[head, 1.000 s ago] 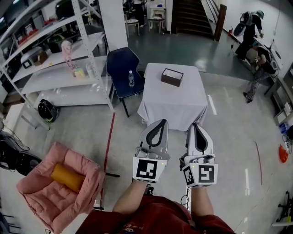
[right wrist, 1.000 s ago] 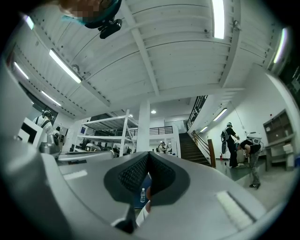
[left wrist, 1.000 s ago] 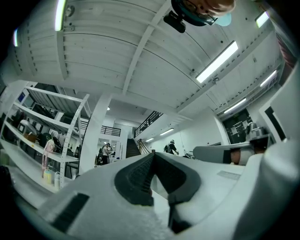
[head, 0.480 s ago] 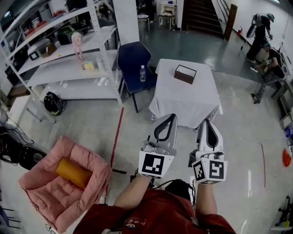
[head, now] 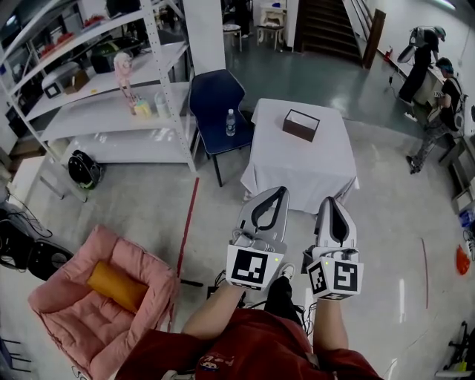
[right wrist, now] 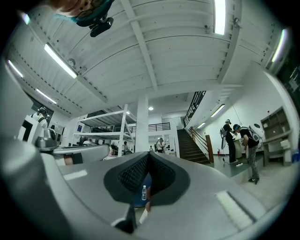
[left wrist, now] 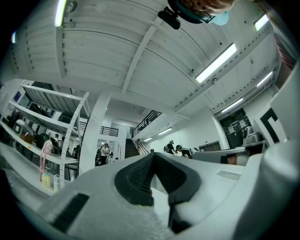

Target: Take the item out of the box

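Note:
A small brown open-topped box (head: pixel 300 125) stands on a table with a white cloth (head: pixel 300 167), well ahead of me. What lies inside it cannot be seen from here. My left gripper (head: pixel 275 191) and right gripper (head: pixel 331 200) are held side by side in front of my body, pointing toward the table and far short of it. Both are shut with nothing between the jaws. In the left gripper view the left gripper (left wrist: pixel 152 158) has its dark pads meeting at the tips. The right gripper (right wrist: pixel 147 155) looks the same in the right gripper view.
A blue chair (head: pixel 217 100) with a water bottle (head: pixel 230 122) stands left of the table. White shelving (head: pixel 104 104) fills the far left. A pink cushioned seat (head: pixel 74 312) holds an orange bolster (head: pixel 116 286). People (head: pixel 438 85) stand at the back right, near the stairs (head: pixel 326 22).
The view has shifted a little, so the table and box sit slightly further right than a second ago. Both grippers stay shut and side by side.

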A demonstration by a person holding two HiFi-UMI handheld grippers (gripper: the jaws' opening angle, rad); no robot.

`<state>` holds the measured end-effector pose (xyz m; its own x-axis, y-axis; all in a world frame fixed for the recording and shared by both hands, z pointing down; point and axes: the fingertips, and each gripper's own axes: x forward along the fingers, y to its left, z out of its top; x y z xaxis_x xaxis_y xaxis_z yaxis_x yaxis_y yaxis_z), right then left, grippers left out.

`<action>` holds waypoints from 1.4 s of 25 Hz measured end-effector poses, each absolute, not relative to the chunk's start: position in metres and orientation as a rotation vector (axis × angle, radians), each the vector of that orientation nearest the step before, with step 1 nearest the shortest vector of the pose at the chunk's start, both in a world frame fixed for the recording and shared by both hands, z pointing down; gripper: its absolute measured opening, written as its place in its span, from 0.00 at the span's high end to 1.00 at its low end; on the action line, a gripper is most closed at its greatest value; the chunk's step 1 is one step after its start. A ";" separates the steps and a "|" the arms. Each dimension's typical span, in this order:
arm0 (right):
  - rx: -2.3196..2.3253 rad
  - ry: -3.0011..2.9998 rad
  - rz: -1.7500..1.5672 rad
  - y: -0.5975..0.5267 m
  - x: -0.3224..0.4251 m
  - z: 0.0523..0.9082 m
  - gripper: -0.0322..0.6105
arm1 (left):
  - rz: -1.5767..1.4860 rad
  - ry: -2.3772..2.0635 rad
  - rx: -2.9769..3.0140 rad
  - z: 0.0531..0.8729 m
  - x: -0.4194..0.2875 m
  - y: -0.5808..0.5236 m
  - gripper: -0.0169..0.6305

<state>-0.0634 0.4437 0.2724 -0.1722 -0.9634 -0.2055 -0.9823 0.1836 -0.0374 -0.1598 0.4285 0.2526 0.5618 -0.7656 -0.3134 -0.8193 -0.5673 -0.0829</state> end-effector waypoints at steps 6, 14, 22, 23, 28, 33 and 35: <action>-1.913 2.240 0.152 0.417 -0.051 0.271 0.95 | 0.346 1.338 -2.581 0.253 -0.156 0.406 0.97; -1.947 2.238 0.151 0.372 -0.022 0.278 0.95 | 0.374 1.358 -2.595 0.259 -0.136 0.361 0.97; -1.949 2.257 0.126 0.310 0.005 0.280 0.95 | 0.364 1.402 -2.612 0.265 -0.107 0.293 0.97; -1.950 2.258 0.124 0.302 0.010 0.279 0.95 | 0.368 1.407 -2.611 0.264 -0.104 0.284 0.97; -1.966 2.262 0.107 0.261 0.034 0.282 0.95 | 0.365 1.420 -2.607 0.262 -0.080 0.242 0.97; -1.961 2.273 0.090 0.223 0.060 0.280 0.95 | 0.355 1.429 -2.601 0.257 -0.053 0.203 0.97; -1.960 2.277 0.094 0.208 0.074 0.277 0.95 | 0.351 1.428 -2.594 0.253 -0.038 0.188 0.97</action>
